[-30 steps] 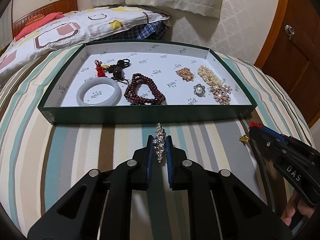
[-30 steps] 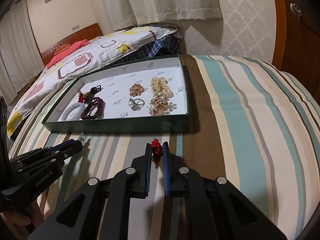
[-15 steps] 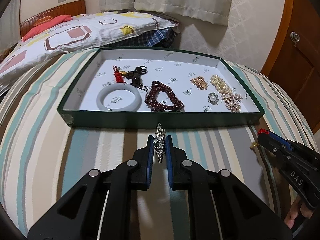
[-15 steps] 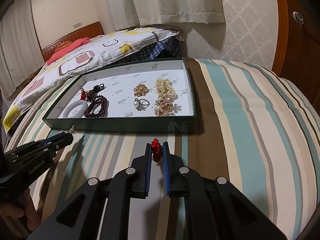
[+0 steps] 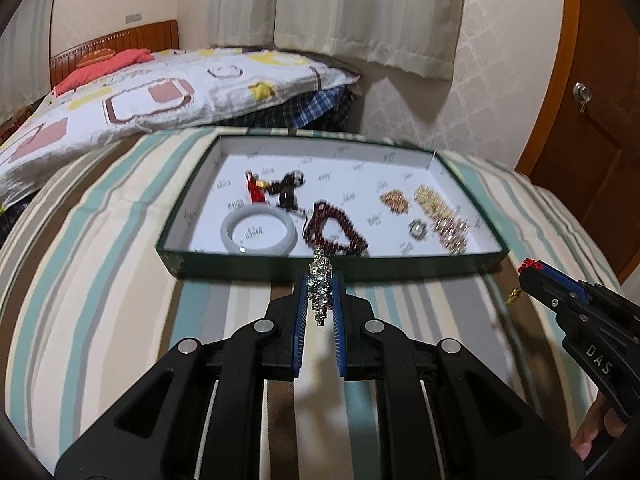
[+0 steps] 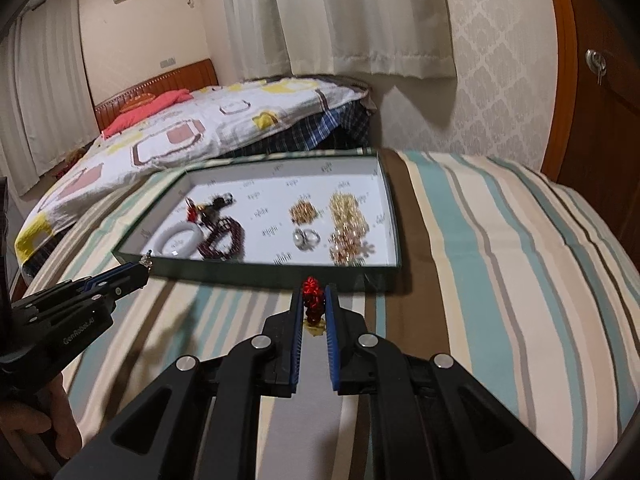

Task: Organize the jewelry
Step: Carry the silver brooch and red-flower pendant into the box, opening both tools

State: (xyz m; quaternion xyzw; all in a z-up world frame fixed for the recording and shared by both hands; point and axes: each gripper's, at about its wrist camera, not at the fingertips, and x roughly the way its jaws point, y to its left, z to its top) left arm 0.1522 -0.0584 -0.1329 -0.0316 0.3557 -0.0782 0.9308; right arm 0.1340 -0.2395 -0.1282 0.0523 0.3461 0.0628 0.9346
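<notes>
A dark green tray (image 5: 256, 268) with a white floor lies on the striped cloth; it also shows in the right wrist view (image 6: 256, 270). In it lie a white bangle (image 5: 259, 234), a dark red bead bracelet (image 5: 335, 232), a red-tasselled charm (image 5: 276, 188), a pearl ring (image 5: 417, 229) and gold pieces (image 5: 440, 212). My left gripper (image 5: 319, 280) is shut on a silver rhinestone piece (image 5: 320, 288), held before the tray's near wall. My right gripper (image 6: 312, 294) is shut on a red bead ornament (image 6: 312, 298) with a gold end, also before the near wall.
The striped surface (image 6: 500, 260) drops off at right. A bed with a patterned quilt (image 5: 160, 96) stands behind the tray. A wooden door (image 5: 600, 128) is at right, curtains (image 6: 352, 16) at the back wall. Each gripper shows in the other's view (image 5: 580, 312) (image 6: 80, 308).
Both grippers have risen and drawn back from the tray, each keeping its piece. The tray now looks farther and smaller in both views.
</notes>
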